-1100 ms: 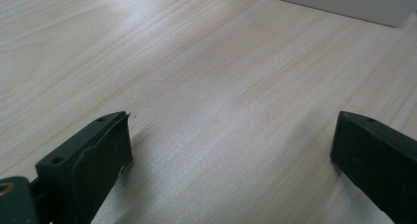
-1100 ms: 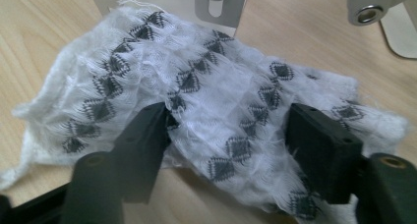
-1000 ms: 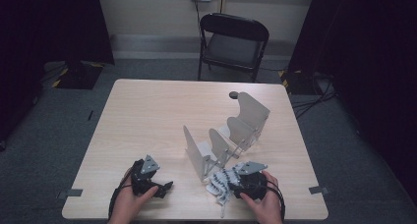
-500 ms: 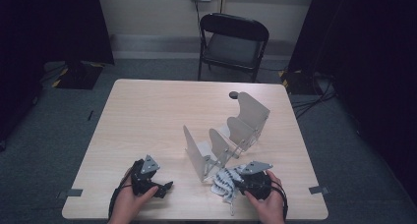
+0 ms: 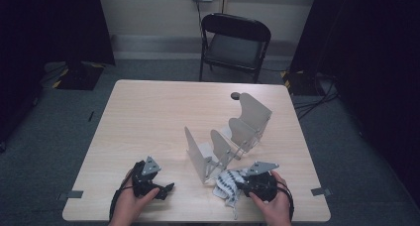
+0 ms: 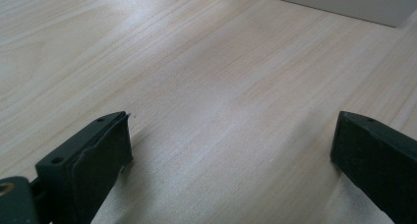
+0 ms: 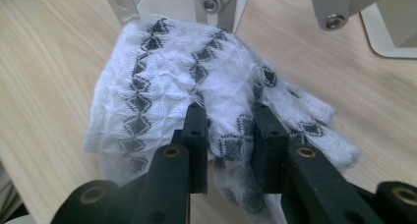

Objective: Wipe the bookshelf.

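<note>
You see a white knitted cloth with dark diamond patterning [image 7: 196,81]. It lies crumpled on the table's near edge. A fold is pinched.

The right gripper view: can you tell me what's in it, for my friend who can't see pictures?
The right gripper has its two black jaws closed on a bunched fold of a white knitted cloth with dark diamond patterns, which lies on a light wooden table. Just behind the cloth stand the grey metal legs of a rack.

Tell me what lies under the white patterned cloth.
The cloth lies on the wooden table, bunched between the right gripper jaws. Behind it stand the metal rack's legs. Whatever is beneath its folds is covered.
</note>
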`<state>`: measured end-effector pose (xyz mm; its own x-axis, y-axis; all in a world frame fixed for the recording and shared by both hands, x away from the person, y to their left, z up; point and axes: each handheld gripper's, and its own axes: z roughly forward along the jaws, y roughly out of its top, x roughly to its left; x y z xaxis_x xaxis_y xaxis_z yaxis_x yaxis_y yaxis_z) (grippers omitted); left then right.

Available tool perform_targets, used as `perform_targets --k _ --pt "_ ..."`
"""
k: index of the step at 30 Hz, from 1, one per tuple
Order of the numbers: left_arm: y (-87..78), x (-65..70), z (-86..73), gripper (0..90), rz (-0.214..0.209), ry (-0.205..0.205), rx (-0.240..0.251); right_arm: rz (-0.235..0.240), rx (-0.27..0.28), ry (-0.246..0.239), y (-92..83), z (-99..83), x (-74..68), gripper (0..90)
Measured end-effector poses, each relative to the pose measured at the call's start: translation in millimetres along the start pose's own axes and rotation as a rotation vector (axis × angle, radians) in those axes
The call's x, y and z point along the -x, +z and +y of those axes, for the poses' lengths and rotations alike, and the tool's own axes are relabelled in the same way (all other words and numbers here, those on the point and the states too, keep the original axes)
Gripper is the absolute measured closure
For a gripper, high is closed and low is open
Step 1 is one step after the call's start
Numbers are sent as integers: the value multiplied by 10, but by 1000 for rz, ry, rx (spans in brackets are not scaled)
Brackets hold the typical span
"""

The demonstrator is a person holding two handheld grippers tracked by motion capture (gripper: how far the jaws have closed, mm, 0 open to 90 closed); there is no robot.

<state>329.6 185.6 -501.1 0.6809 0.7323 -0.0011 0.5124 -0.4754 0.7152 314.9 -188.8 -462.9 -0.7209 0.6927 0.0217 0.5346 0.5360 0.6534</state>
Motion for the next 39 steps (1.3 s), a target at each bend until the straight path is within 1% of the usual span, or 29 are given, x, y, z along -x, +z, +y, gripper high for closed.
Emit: perform_targets --k 5,7,10,11,14,16,17,19,21,23,25,26,29,32,35,36,39 --pt "0 0 0 15 0 0 0 8 15 -16 -97 85 -25 716" --pt "0 0 0 15 0 0 0 9 17 -29 -167 140 -42 715" --pt "0 0 1 15 0 0 -1 14 33 -33 -296 226 -53 715" --pt "1 -3 2 14 -3 2 -1 11 48 -36 -398 284 -51 714" --pt "-1 -7 3 11 -1 8 -5 15 121 -24 -674 458 -42 714" --pt "0 -7 2 11 -3 7 -4 5 157 -45 -841 624 -83 712" --pt "-3 -9 3 11 -1 11 -8 8 169 -49 -875 676 -104 712" --pt "-3 -11 3 11 0 13 -8 32 197 -59 -903 794 -173 712" --pt "1 -7 2 11 -2 8 -2 44 196 -69 -841 860 -246 712" --pt "1 -5 2 11 -1 6 -1 56 180 -73 -728 857 -293 712" --pt "-2 -9 3 11 -1 10 -7 63 160 -73 -596 789 -323 711" --pt "1 -4 2 11 -2 3 -3 71 154 -67 -545 750 -323 711" --pt "-2 -10 3 11 -1 11 -8 70 130 -68 -397 633 -330 711" --pt "0 -8 2 11 -3 7 -4 83 114 -60 -264 540 -335 711" --pt "0 -7 3 10 -1 7 -5 89 76 -53 -110 437 -340 712" --pt "0 -7 3 10 -2 7 -5 87 57 -54 -32 384 -339 711" --pt "0 -7 3 10 -2 7 -5 88 25 -49 92 309 -334 711"
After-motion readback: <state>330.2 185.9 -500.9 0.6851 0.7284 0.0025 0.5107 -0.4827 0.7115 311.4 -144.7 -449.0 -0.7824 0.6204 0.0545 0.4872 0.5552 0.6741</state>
